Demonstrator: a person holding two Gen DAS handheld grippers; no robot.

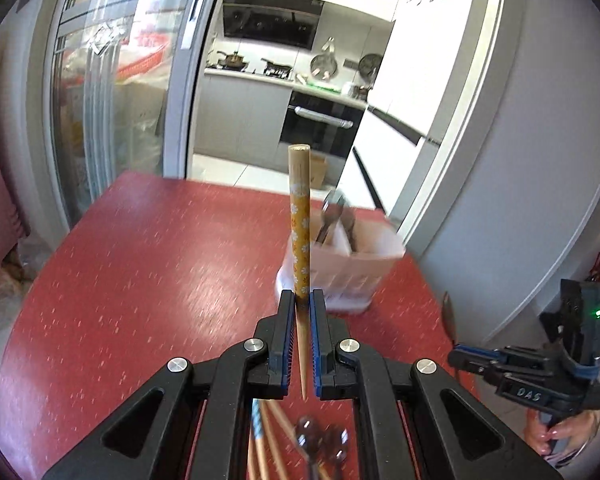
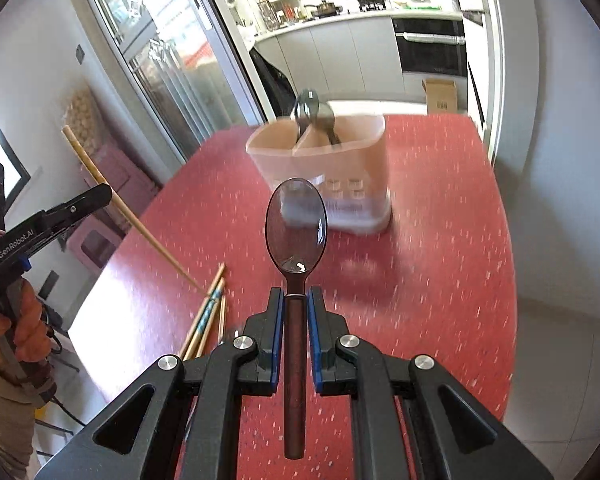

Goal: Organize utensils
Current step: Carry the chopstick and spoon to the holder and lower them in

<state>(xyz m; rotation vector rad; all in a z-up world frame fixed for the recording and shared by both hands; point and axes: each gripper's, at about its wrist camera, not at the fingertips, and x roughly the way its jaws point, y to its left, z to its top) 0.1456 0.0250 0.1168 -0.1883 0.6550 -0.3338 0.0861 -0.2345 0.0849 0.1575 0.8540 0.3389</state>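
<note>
Jaws: left gripper [image 1: 302,300] clamps chopstick [image 1: 300,216]; right gripper [image 2: 296,298] clamps spoon [image 2: 296,226].

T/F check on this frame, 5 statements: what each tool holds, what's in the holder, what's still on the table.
1. The left tool is shut on a chopstick. True.
2. The right tool is open and holds nothing. False: it is shut on a dark spoon, bowl pointing forward.
3. The utensil holder on the red table already has spoons in it. True.
4. The holder lies tipped on its side. False: it stands upright.
5. No chopsticks remain on the table. False: several chopsticks lie near its left edge in the right wrist view.
</note>
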